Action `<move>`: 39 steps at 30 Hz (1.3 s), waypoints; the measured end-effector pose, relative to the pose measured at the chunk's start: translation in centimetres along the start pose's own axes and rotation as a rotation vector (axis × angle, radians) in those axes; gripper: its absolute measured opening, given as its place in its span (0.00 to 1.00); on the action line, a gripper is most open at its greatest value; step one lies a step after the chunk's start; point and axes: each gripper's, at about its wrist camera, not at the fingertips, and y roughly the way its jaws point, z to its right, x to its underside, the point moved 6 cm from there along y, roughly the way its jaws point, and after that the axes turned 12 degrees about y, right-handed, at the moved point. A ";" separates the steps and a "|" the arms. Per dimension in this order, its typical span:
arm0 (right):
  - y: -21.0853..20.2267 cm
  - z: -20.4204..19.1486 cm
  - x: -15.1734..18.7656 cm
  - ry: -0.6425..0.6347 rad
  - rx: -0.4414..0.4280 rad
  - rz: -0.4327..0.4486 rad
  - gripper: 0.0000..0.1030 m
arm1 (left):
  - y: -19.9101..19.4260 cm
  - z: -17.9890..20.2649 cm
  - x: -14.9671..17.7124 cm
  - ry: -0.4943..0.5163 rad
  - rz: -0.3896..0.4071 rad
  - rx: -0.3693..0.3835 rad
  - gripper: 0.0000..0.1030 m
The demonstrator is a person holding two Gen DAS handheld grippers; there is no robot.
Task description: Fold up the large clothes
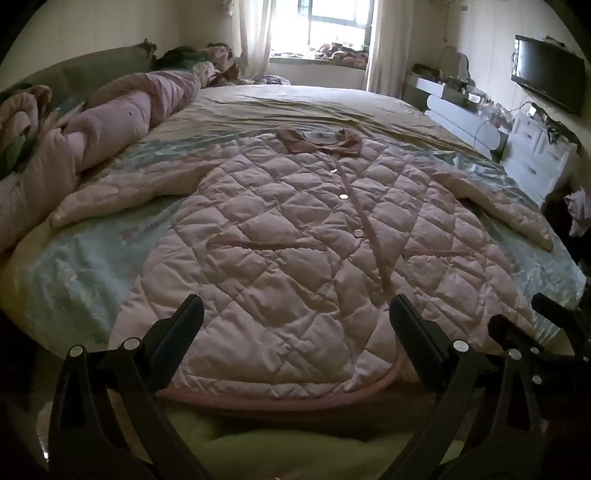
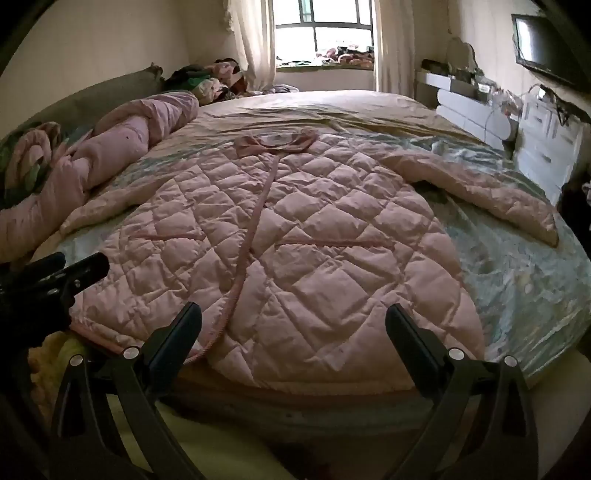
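Jacket (image 1: 295,251), pink and quilted, lies flat and front-up on the bed (image 1: 258,107), with its collar (image 1: 319,142) at the far end and its hem (image 1: 280,400) along the near edge of the bed. The front is closed, and round snaps (image 1: 343,196) run down the middle strip. One sleeve (image 1: 498,210) spreads out from the jacket toward the side where the white drawers (image 1: 535,158) stand; the other sleeve (image 1: 125,192) spreads toward the rolled pink quilt (image 1: 122,118). Both sleeves lie flat on the pale blue cover (image 1: 62,273), which shows bare around the jacket on both sides.

Beyond the collar, the bed is a wide stretch of cream sheet up to the window (image 1: 332,29). The quilt lies along one side of the jacket, near the sleeve but apart from the body.

Left gripper (image 1: 295,314) hangs over the hem, near the side of the quilt; its fingers (image 1: 184,321) are spread wide and hold nothing. Right gripper (image 2: 293,321) hangs over the hem nearer the drawers, fingers (image 2: 410,339) also spread wide, with nothing between them. Each gripper shows at the edge of the other's view. I cannot tell if any finger touches the cloth.
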 end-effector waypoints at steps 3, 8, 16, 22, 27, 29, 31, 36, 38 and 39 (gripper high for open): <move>0.2 0.3 -0.2 0.008 -0.004 -0.005 0.96 | -0.1 0.0 -0.1 -0.001 0.013 -0.003 0.91; 0.7 1.3 -0.6 0.039 -0.004 -0.024 0.96 | -0.1 0.0 -0.1 -0.006 0.014 -0.002 0.91; -0.7 -1.0 0.3 -0.036 0.020 0.032 0.96 | 0.1 -0.2 -0.1 -0.016 0.020 0.003 0.91; -0.5 -0.8 0.1 -0.035 0.023 0.030 0.96 | 0.1 -0.2 -0.1 -0.019 0.021 0.004 0.91; -0.4 -0.5 0.5 -0.030 0.025 0.031 0.96 | 0.0 -0.3 0.0 -0.022 0.021 0.007 0.91; -0.4 -0.5 0.5 -0.030 0.026 0.033 0.96 | 0.0 -0.3 0.0 -0.021 0.023 0.004 0.91; -0.3 -0.5 0.5 -0.031 0.030 0.032 0.96 | 0.0 -0.4 -0.1 -0.022 0.024 0.007 0.91; -0.4 -0.5 0.5 -0.031 0.028 0.030 0.96 | 0.0 -0.4 0.0 -0.023 0.023 0.006 0.91; -0.4 -0.5 0.5 -0.032 0.032 0.030 0.96 | 0.0 -0.4 0.0 -0.023 0.024 0.007 0.91; -0.4 -0.5 0.5 -0.032 0.030 0.031 0.96 | 0.0 -0.4 0.0 -0.023 0.023 0.006 0.91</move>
